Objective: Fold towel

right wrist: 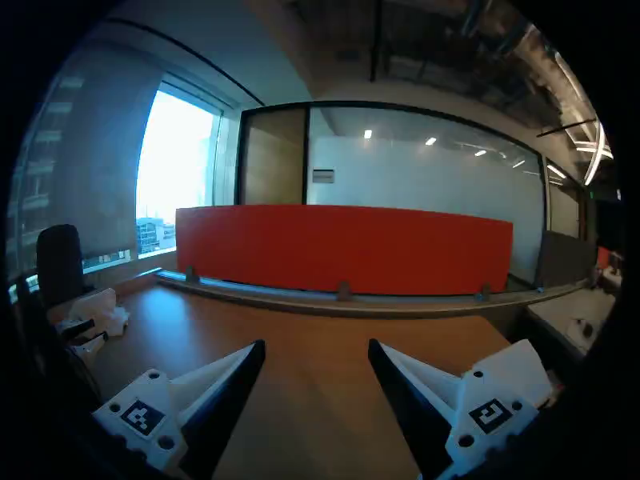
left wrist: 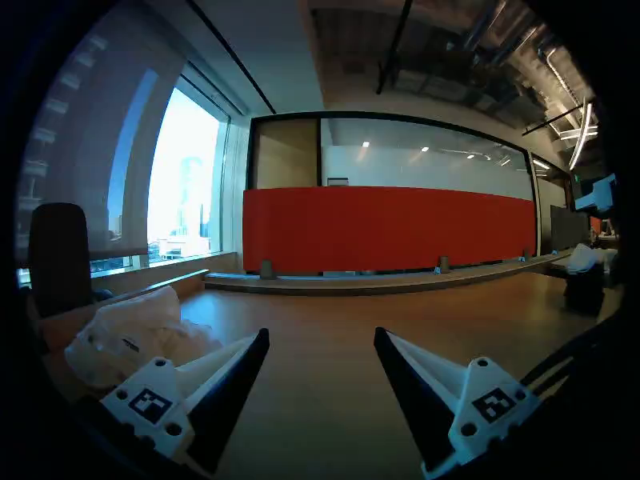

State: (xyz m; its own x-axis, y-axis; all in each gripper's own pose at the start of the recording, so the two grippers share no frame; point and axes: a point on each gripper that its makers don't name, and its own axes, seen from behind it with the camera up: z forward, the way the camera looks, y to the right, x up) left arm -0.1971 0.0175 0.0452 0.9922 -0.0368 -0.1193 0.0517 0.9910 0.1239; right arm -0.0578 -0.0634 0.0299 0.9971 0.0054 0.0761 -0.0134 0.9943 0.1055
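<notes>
In the left gripper view, my left gripper (left wrist: 322, 336) stands open above a wooden table (left wrist: 336, 320), with nothing between its white fingers. A crumpled pale bundle that looks like a towel in clear wrapping (left wrist: 132, 332) lies on the table just left of the left finger. In the right gripper view, my right gripper (right wrist: 316, 346) is open too, empty, over the same table (right wrist: 320, 360). Far to its left the pale bundle (right wrist: 96, 314) lies near the table's edge, with the other gripper's white finger (right wrist: 84, 348) beside it.
A red divider panel (left wrist: 384, 228) runs along the table's far edge, with glass walls behind it. A dark chair back (left wrist: 58, 256) stands at the left by the bright window. A black object with white cloth (left wrist: 584, 276) sits at the far right.
</notes>
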